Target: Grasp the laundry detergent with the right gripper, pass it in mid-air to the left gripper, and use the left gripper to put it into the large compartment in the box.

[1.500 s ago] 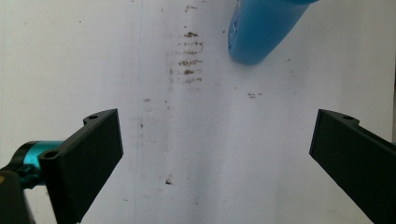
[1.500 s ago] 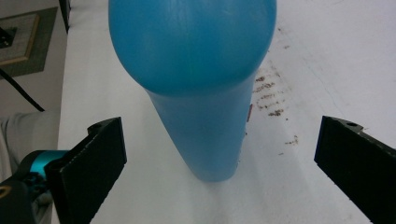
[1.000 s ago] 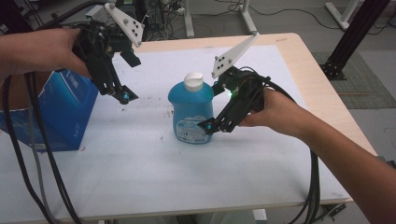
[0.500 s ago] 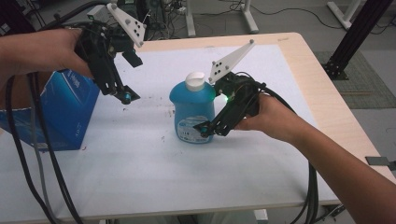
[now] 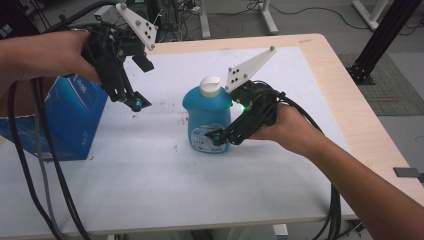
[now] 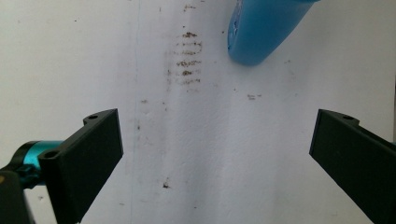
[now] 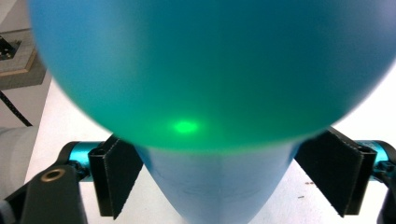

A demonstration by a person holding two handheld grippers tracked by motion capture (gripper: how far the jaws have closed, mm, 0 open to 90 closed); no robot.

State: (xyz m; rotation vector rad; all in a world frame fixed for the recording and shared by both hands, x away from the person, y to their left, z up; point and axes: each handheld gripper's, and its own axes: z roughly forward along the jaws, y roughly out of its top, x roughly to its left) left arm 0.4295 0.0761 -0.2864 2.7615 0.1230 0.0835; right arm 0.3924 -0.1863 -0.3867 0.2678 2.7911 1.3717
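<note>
My right tongs (image 5: 216,136) are low against the blue bottle (image 5: 206,120), which stands upright near the middle of the white bench (image 5: 150,190), its white cap (image 5: 210,84) on top. The jaws have just been closing, with the bottle's lower body between them. In the right gripper view the left pad sits against the bottle (image 7: 210,70), while a thin gap seems to remain at the right pad, so the squeeze is not yet firm on both sides.

My left tongs (image 5: 131,101) hang released above the bench, well left of the bottle, jaws wide apart with nothing between them. In the left gripper view they (image 6: 215,154) look down on bare, scuffed bench, with the bottle's edge (image 6: 261,32) at the top. A blue box (image 5: 70,120) stands at the bench's left edge, just beside my left hand (image 5: 75,52).
</note>
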